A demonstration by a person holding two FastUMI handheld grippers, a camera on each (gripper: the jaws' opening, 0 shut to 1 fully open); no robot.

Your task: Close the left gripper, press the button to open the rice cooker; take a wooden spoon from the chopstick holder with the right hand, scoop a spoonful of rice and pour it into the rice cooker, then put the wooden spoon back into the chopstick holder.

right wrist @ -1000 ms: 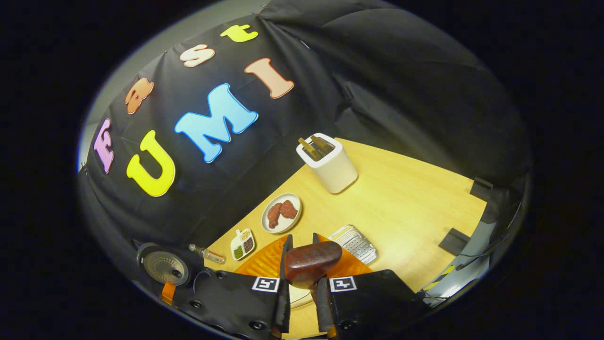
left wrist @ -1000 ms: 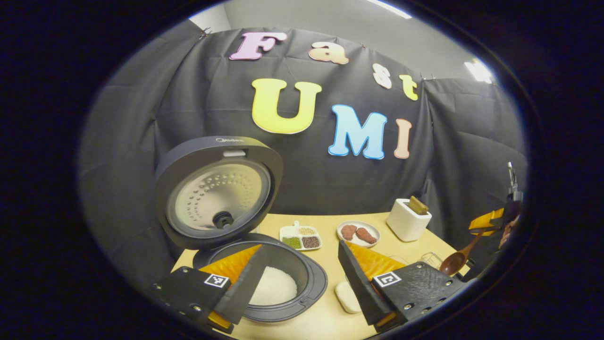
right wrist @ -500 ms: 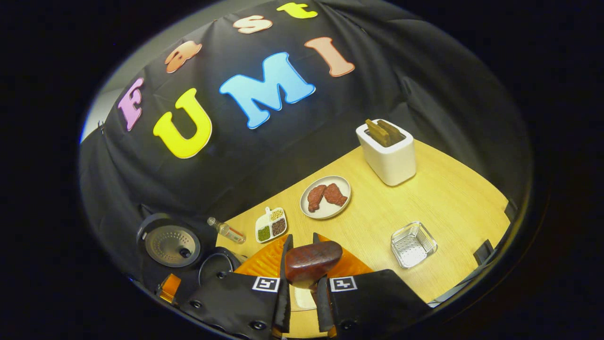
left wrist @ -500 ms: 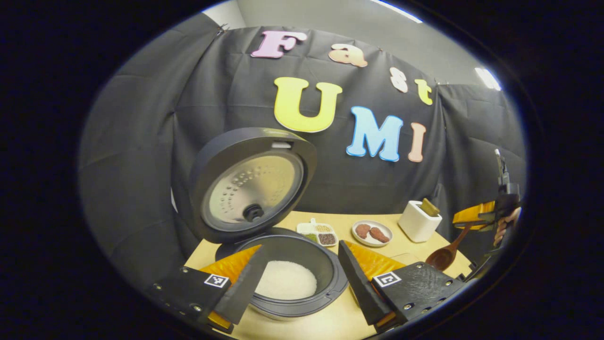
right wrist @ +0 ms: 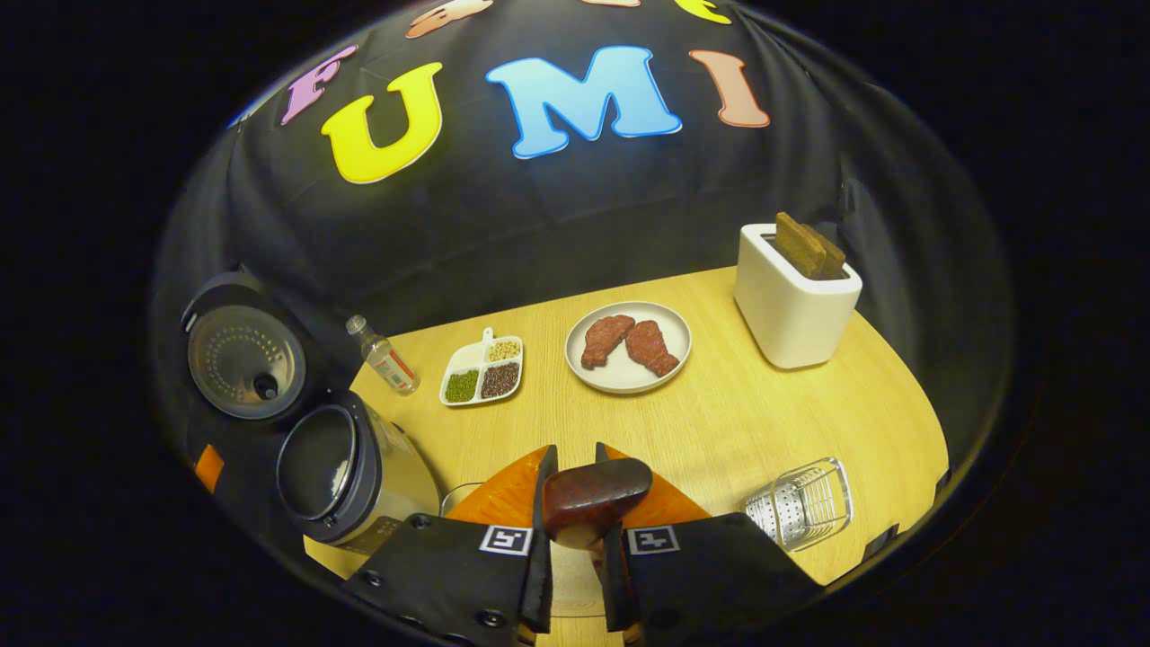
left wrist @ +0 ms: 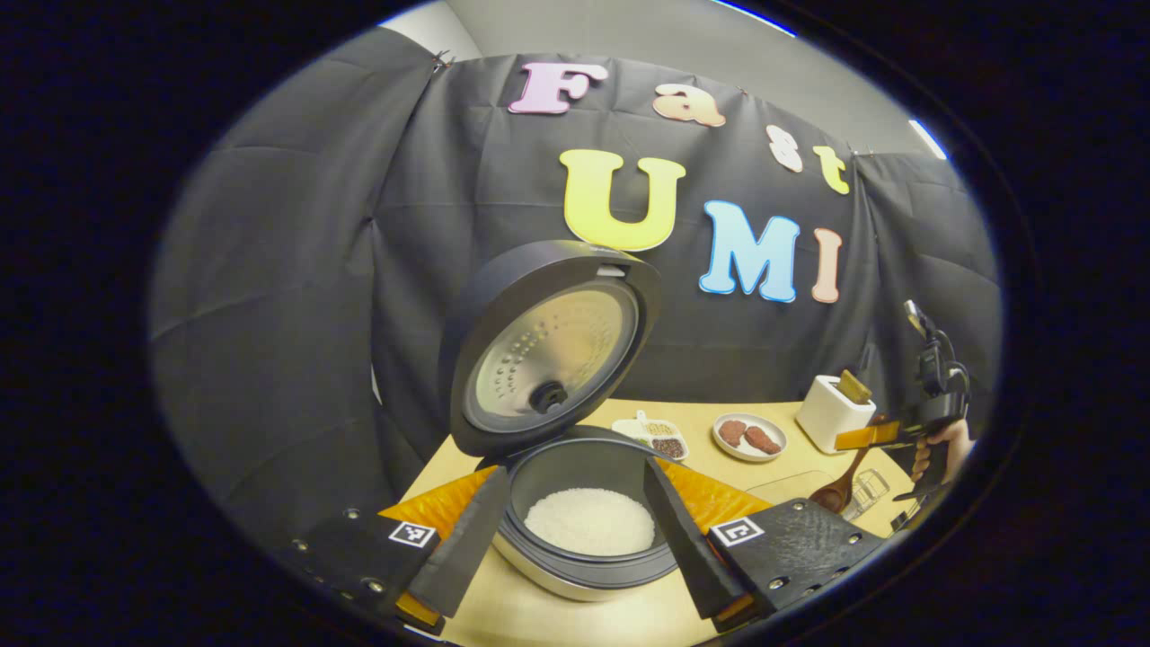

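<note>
The rice cooker stands open with its lid tilted up and white rice in the pot. My left gripper is open, its fingers either side of the pot's near rim. My right gripper is shut on the handle of the wooden spoon. In the left gripper view that gripper hangs at the far right, the spoon bowl-down beside the clear chopstick holder. The holder lies right of my right gripper. The cooker is far left.
On the wooden table are a white toaster with toast, a plate of meat, a divided dish of beans and a small bottle. A pale dish sits partly hidden under the right gripper.
The left gripper's view has swung so the cooker now sits between its fingers. The right gripper, still gripping the spoon, has levelled out and sunk toward the holder.
</note>
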